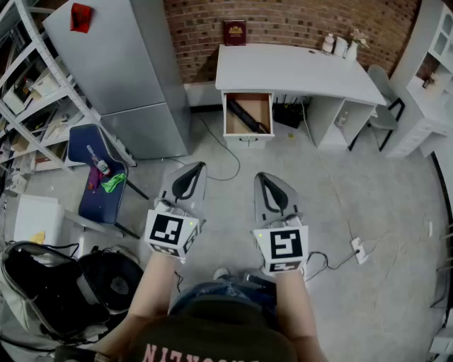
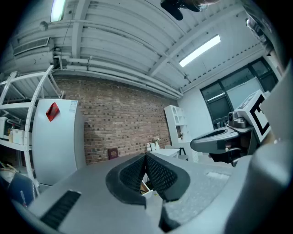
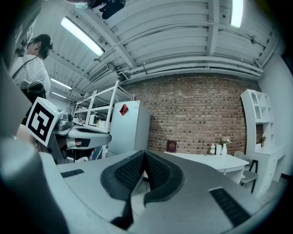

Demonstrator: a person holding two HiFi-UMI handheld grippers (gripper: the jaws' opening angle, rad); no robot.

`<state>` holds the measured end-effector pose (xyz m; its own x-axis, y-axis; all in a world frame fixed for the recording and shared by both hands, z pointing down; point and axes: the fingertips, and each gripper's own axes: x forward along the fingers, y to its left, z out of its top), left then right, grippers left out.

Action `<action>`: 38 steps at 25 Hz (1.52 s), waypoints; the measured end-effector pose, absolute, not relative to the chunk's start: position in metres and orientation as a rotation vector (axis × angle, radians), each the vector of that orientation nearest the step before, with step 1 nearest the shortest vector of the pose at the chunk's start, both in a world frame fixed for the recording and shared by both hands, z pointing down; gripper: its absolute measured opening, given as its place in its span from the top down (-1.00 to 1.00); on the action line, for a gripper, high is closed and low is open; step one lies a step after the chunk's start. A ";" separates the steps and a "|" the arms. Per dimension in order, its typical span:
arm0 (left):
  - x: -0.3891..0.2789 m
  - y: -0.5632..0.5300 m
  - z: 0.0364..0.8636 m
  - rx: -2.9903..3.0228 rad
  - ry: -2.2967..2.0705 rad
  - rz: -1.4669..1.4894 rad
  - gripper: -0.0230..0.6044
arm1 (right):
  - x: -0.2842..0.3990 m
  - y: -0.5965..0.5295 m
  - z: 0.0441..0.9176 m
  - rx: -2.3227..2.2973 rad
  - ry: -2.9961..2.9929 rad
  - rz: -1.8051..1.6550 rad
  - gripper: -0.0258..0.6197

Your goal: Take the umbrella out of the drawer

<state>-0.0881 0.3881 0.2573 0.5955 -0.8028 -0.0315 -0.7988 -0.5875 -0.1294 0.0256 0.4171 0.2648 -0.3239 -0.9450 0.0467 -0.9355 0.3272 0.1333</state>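
While you stand well back from the white desk, your left claw and right claw sit side by side, apart from each other, both pointing toward it.

Left claw: ribbed black pads meet at the tips, nothing between them. Right claw: same, pads pressed together, empty. Each carries a cube with square black-and-white markers near your wrist.

Umbrella: dark, long and slim, lying slantwise inside the drawer. The drawer is pulled out from the desk's left end, open-topped, pale wood inside, white front. It is well apart from both claws.

Desk top is smooth and rectangular. A maroon book stands upright against the brick wall, and small white bottles sit at the far right corner. A grey chair is at the desk's right end.

Open room: bare grey floor lies between you and the drawer. A white power strip lies on it to your right.

Left side: a tall grey fridge stands just left of the desk. A blue chair with small bright items on its seat is nearer you, with metal racking beyond it.

Right side: white shelving runs along the wall.
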 end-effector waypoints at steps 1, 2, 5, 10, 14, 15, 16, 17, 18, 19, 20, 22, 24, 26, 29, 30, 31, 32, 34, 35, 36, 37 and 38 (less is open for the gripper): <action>-0.093 0.385 0.260 -2.692 1.354 -0.046 0.94 | 0.020 0.415 0.267 1.755 -2.460 -0.123 0.95; -0.098 0.382 0.262 -2.696 1.353 -0.046 0.94 | 0.014 0.412 0.269 1.757 -2.456 -0.123 0.94; -0.111 0.372 0.269 -2.707 1.356 -0.042 0.94 | 0.001 0.404 0.274 1.767 -2.446 -0.119 0.94; -0.117 0.350 0.280 -2.729 1.352 -0.060 0.94 | -0.001 0.381 0.284 1.785 -2.425 -0.092 0.94; -0.109 0.313 0.287 -2.735 1.370 -0.070 0.94 | 0.012 0.343 0.288 1.802 -2.447 -0.063 0.94; -0.105 0.301 0.289 -2.733 1.375 -0.075 0.94 | 0.017 0.330 0.290 1.804 -2.454 -0.047 0.94; -0.102 0.289 0.290 -2.732 1.380 -0.083 0.94 | 0.022 0.316 0.292 1.804 -2.457 -0.035 0.94; -0.098 0.275 0.292 -2.731 1.387 -0.093 0.94 | 0.027 0.300 0.293 1.802 -2.457 -0.028 0.94; -0.094 0.260 0.293 -2.731 1.395 -0.103 0.94 | 0.032 0.284 0.294 1.796 -2.456 -0.024 0.94; -0.090 0.245 0.293 -2.731 1.404 -0.110 0.94 | 0.037 0.267 0.295 1.787 -2.458 -0.020 0.94; -0.085 0.229 0.294 -2.730 1.414 -0.112 0.94 | 0.042 0.251 0.294 1.777 -2.462 -0.018 0.94; -0.076 0.198 0.294 -2.727 1.435 -0.111 0.94 | 0.052 0.216 0.294 1.755 -2.471 -0.017 0.94; -0.067 0.166 0.295 -2.728 1.463 -0.109 0.94 | 0.062 0.182 0.296 1.727 -2.474 -0.017 0.94; -0.059 0.134 0.297 -2.728 1.495 -0.113 0.94 | 0.072 0.149 0.298 1.701 -2.476 -0.010 0.94; -0.046 0.088 0.301 -2.722 1.534 -0.127 0.94 | 0.087 0.102 0.301 1.658 -2.479 0.006 0.94; -0.041 0.074 0.301 -2.719 1.545 -0.132 0.94 | 0.091 0.087 0.303 1.642 -2.480 0.011 0.94; -0.037 0.059 0.301 -2.715 1.555 -0.136 0.94 | 0.096 0.071 0.304 1.627 -2.482 0.015 0.94; -0.033 0.045 0.302 -2.711 1.567 -0.139 0.94 | 0.099 0.057 0.305 1.612 -2.484 0.018 0.94; -0.028 0.020 0.305 -2.705 1.591 -0.149 0.94 | 0.106 0.030 0.309 1.582 -2.488 0.024 0.94; -0.026 0.009 0.307 -2.704 1.605 -0.155 0.94 | 0.109 0.019 0.311 1.568 -2.489 0.031 0.94; -0.024 -0.001 0.310 -2.704 1.620 -0.161 0.94 | 0.111 0.008 0.314 1.554 -2.490 0.041 0.94; -0.023 -0.010 0.313 -2.705 1.634 -0.168 0.94 | 0.112 -0.001 0.318 1.542 -2.490 0.053 0.94; -0.023 -0.018 0.318 -2.707 1.646 -0.177 0.94 | 0.114 -0.010 0.322 1.532 -2.488 0.067 0.94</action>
